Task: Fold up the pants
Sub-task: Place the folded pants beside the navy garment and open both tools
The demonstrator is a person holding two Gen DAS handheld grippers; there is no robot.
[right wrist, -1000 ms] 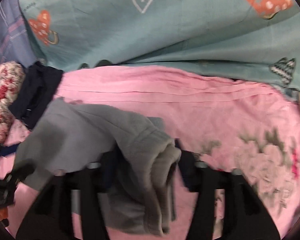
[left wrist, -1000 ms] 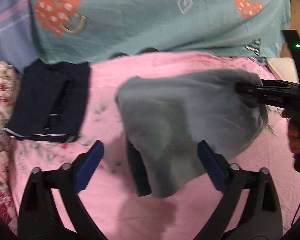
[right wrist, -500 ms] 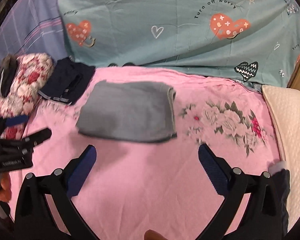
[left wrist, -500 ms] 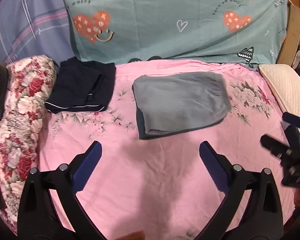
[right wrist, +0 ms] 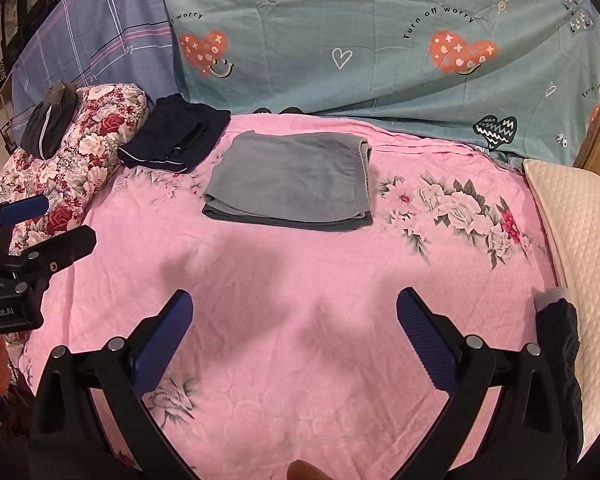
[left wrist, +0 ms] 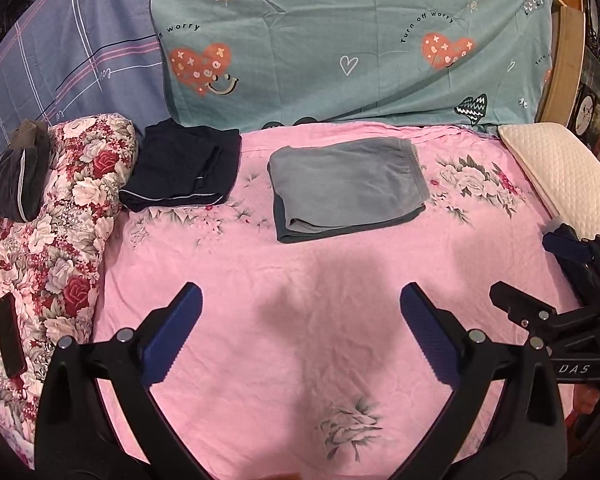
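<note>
The grey pants (left wrist: 346, 188) lie folded in a flat rectangle on the pink floral bedsheet (left wrist: 300, 320), toward the far side of the bed; they also show in the right wrist view (right wrist: 296, 178). My left gripper (left wrist: 300, 330) is open and empty, held well back from the pants over bare sheet. My right gripper (right wrist: 292, 332) is open and empty too, also well back from them. Each gripper shows at the edge of the other's view: the right one (left wrist: 540, 276) at the right, the left one (right wrist: 48, 220) at the left.
Folded dark navy pants (left wrist: 184, 170) lie left of the grey ones. A floral quilt roll (left wrist: 48, 220) with a dark garment (left wrist: 18, 176) on top lines the left edge. A cream pillow (left wrist: 560, 176) is at the right. A teal heart-print sheet (left wrist: 340, 40) hangs behind.
A second ago my right gripper held the grey pants up. They now lie folded on the sheet, released, and both grippers have pulled back toward the near edge, open.
</note>
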